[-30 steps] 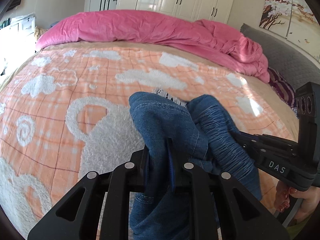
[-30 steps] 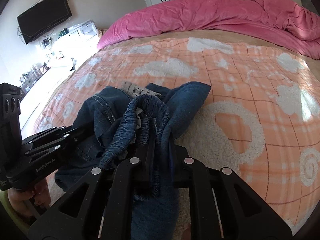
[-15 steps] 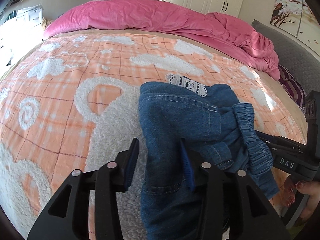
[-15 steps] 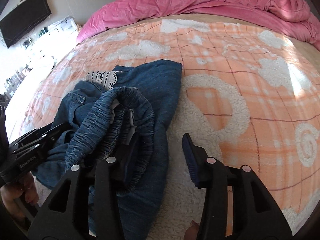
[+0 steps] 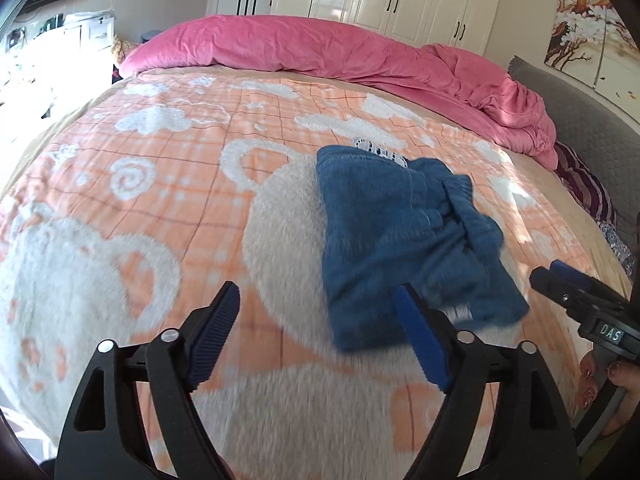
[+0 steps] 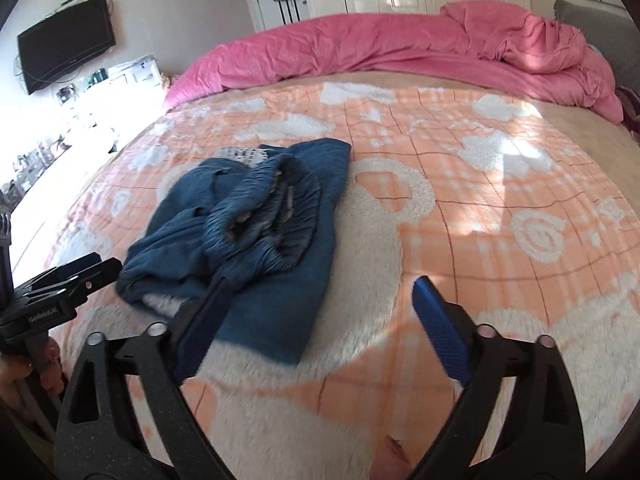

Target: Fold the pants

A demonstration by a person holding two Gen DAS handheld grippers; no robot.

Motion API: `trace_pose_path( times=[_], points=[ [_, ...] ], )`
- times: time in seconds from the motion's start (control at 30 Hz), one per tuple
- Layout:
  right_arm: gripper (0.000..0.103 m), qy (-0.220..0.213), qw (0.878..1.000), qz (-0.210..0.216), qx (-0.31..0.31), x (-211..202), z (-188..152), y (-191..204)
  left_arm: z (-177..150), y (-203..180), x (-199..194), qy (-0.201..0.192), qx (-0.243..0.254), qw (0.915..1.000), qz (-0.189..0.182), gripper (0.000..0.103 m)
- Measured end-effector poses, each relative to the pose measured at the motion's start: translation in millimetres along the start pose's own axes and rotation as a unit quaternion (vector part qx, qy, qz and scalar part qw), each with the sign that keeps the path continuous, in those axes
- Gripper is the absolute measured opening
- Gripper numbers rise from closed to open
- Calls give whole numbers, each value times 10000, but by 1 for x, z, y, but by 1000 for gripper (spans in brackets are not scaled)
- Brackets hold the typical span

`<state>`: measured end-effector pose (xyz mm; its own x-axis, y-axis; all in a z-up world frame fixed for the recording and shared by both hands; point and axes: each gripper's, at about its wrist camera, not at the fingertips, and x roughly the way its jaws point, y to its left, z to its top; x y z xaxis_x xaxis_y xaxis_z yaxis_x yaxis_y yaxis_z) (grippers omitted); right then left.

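Pants (image 5: 404, 248): blue denim, dropped in a loose, bunched heap on the blanket (image 5: 160, 184), resting over its big white fluffy patch. Elastic gathered waistband (image 6: 264, 208) sits on top of the heap, rucked and gaping; a flat leg panel runs along the heap's side away from the left tool. A bit of white lace trim (image 5: 380, 150) pokes out at the heap's far edge, toward the pink duvet (image 5: 340, 52).

Handling, as a guess: soft, limp, light-to-medium denim, no stiffness, will sag and slide over itself; plush blanket likely grips it a bit. Best holds look like the waistband's two ends or the hem corners, pinched through the doubled seams, then pulled taut.

Left tool (image 5: 316, 334): jaws have just been opening, now spread wide, nothing between them; the heap lies just beyond its right finger. Right tool (image 6: 316, 320): also just opened, wide apart, empty; its left finger overlaps the heap's near edge in view, contact unclear.

Fold looks unfinished, heap not neat.
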<state>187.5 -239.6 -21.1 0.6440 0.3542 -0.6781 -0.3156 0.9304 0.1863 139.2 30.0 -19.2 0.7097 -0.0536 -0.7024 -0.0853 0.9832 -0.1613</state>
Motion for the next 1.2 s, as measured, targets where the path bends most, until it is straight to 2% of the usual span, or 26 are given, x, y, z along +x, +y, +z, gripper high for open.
trace_pose_path(
  times=[0.07, 0.13, 0.5, 1.2],
  points=[
    [94, -97, 9999, -30, -64, -14, -9, 6, -12, -2, -13, 14, 51, 10000, -20, 90],
    [94, -126, 9998, -43, -122, -24, -19, 11, -25, -2, -28, -36, 91, 10000, -10, 95],
    [94, -63, 9999, -123, -84, -54, -63, 21, -67, -19, -56, -17, 266, 9996, -72, 98],
    [94, -176, 9997, -28, -142, -56, -70, 24, -70, -20, -51, 26, 231, 9997, 17, 98]
  ],
)
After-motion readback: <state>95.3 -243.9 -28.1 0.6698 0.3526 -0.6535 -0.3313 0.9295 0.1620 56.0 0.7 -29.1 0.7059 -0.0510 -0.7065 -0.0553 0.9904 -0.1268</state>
